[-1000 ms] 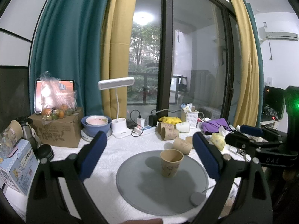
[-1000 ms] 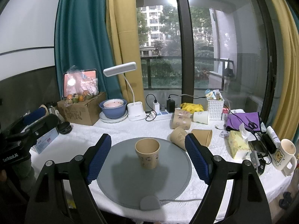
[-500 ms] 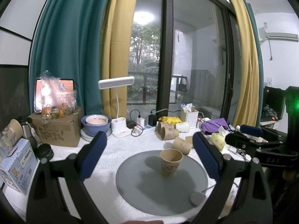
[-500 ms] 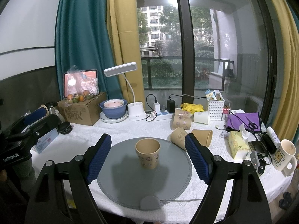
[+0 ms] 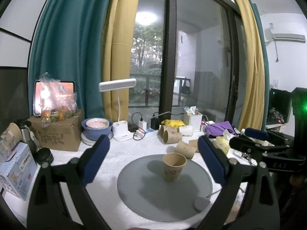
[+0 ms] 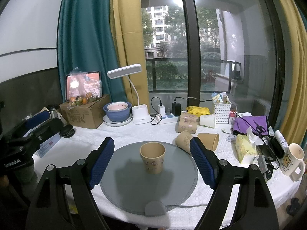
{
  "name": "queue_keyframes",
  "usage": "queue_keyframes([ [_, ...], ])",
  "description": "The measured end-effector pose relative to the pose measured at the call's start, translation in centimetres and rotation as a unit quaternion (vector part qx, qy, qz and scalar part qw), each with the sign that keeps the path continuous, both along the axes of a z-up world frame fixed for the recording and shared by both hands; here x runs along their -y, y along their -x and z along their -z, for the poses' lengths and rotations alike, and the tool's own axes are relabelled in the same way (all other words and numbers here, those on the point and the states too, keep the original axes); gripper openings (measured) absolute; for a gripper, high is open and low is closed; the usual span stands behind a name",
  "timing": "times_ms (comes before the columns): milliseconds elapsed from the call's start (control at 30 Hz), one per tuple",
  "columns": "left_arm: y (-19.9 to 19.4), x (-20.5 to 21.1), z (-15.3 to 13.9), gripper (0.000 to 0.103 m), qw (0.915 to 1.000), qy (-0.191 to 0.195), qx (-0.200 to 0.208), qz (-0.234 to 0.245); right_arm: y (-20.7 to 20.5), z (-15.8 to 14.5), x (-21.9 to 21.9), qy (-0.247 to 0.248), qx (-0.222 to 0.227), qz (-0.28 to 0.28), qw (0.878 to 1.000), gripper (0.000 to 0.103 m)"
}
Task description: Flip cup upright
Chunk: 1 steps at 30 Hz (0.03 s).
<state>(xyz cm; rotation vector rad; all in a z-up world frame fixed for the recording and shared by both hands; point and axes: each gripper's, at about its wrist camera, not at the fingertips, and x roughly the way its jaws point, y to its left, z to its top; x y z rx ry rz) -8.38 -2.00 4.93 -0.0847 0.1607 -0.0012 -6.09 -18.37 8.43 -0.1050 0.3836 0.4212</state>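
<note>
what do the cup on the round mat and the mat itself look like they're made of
The cup looks like matte brown kraft paper: thin rolled rim, small printed cartoon figures on its wall. The round mat appears to be smooth grey silicone or soft plastic, with a stitched-looking edge; a cable leaves its front tab, so possibly a warming pad.

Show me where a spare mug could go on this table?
Best on the grey mat, in front of the paper cup, or the white cloth between mat and cardboard box. The right side is crowded around the tissue pack and tipped cups.
</note>
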Motion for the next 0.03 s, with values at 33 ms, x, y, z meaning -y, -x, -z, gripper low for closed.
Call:
queue_keyframes([
  [33, -0.13, -0.02, 0.1, 0.094, 1.0, 0.002, -0.002, -0.002, -0.02, 0.08, -0.03, 0.0, -0.002, -0.001, 1.0, 0.084],
])
